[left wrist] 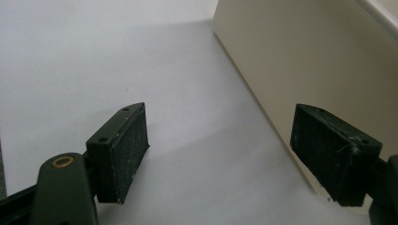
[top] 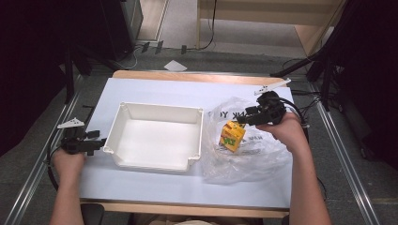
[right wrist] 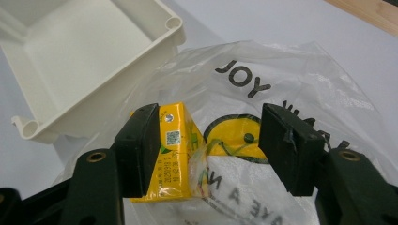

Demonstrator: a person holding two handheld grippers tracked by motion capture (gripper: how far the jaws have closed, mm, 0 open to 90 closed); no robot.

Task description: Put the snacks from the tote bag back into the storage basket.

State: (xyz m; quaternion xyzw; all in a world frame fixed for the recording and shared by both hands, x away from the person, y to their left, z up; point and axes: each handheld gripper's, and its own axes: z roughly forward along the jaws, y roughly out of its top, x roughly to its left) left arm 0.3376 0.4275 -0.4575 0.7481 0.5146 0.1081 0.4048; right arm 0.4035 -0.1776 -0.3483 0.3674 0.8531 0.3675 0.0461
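Note:
A small yellow carton (top: 233,135) stands on a clear plastic bag (top: 248,154) printed with black letters, right of a white tray (top: 155,161). In the right gripper view the yellow carton (right wrist: 174,154) sits by the left jaw, and the plastic bag (right wrist: 291,70) lies under it. My right gripper (top: 240,120) is open, just above and right of the carton; my right gripper (right wrist: 202,147) has a wide gap between its jaws. My left gripper (top: 98,142) is open beside the tray's left wall. My left gripper (left wrist: 218,157) holds nothing, and the tray wall (left wrist: 300,61) is at its right.
The white table top (top: 155,89) has bare room behind the tray and along the front edge. A wooden edge (top: 187,76) runs along the far side. Metal rails and stands flank the table on both sides.

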